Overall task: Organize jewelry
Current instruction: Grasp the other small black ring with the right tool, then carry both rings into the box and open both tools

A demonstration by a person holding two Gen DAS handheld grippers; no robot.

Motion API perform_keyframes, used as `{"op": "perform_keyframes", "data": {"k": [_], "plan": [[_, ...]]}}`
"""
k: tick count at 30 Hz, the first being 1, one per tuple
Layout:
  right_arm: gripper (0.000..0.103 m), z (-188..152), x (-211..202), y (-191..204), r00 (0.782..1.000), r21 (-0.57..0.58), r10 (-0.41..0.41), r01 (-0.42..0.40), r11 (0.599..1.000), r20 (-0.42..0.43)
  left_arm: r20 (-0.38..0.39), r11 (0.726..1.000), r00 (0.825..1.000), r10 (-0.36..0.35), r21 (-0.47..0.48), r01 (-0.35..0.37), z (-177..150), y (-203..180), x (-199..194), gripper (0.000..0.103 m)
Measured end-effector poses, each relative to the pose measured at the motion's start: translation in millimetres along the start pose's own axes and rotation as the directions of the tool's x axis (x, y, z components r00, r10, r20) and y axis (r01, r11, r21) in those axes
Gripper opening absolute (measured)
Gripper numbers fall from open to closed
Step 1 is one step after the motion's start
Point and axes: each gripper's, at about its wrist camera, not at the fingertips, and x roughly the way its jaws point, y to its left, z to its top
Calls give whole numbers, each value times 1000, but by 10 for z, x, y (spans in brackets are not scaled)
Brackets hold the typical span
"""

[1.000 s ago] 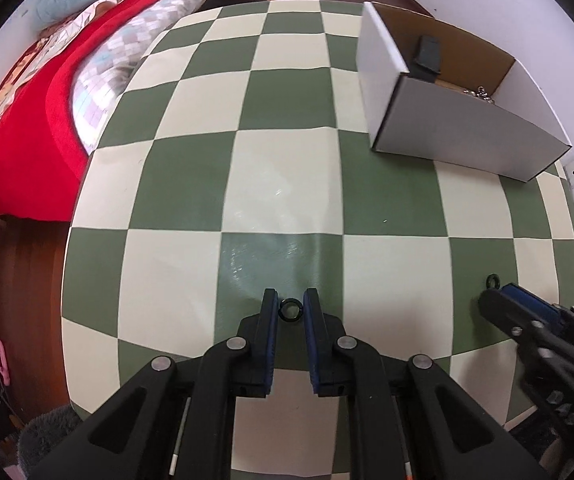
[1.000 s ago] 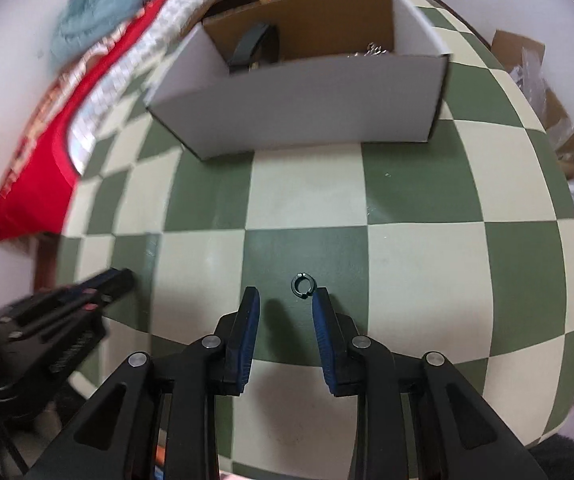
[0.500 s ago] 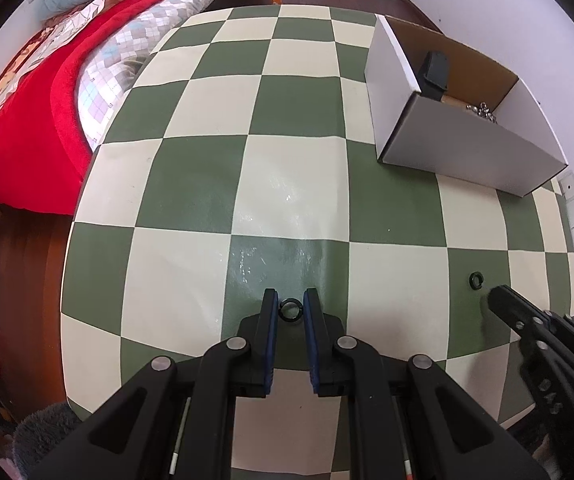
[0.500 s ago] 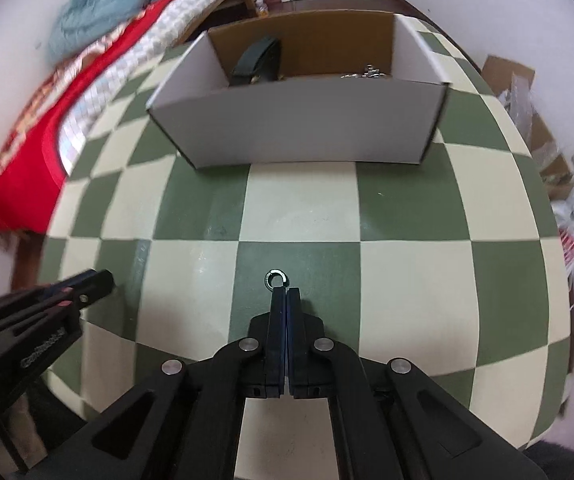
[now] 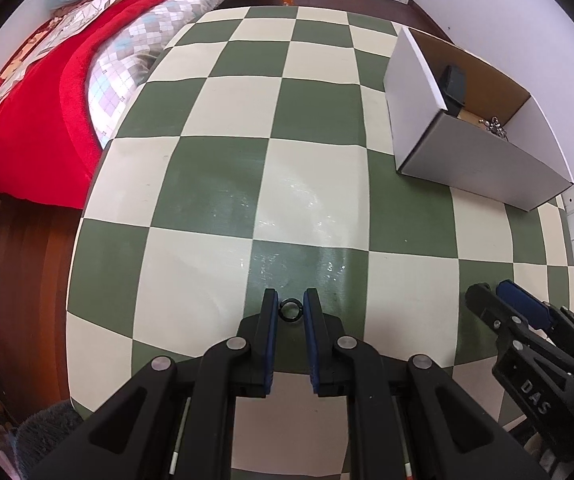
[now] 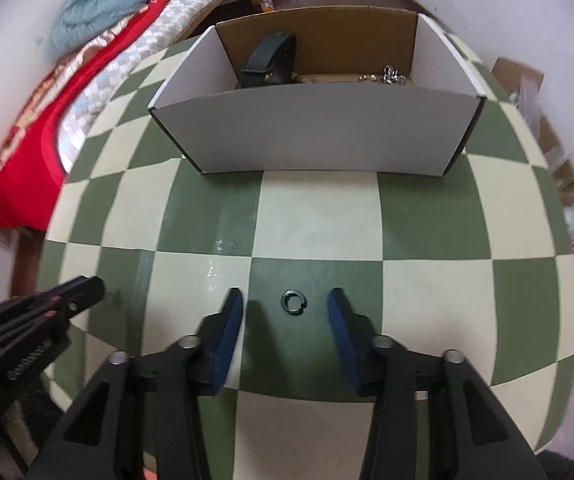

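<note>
right gripper spread wide now, no longer pinched together as half a second back; dark split ring lying loose on a green square of the checkered table, between the blue pads, touching neither. left gripper unchanged, clamped on a second black ring at its tips. white cardboard box further back, closer in view than before, with a black case and silver chain inside.
</note>
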Motion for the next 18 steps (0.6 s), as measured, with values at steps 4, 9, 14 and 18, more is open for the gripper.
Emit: {"op": "perform_keyframes", "data": {"k": [4,9,14,18], "plan": [[12,-20,5,69,999,-42,-45,45,998,6,4,1000,1000,0,-1,0,9,15,-6,10],[12,-56,-95,-1,999,3,-17,17,1000,35,8,1000,1000,-9,0,9,19,0,-35,10],[12,22,-472,-293,993,113,55,-67,991,104,19,999,999,-49,4,49,135,-126,-152,10],[12,293,-799,-478,983,146,91,-114,983,161,44,993,992,-115,25,114,377,-370,-336,10]]}}
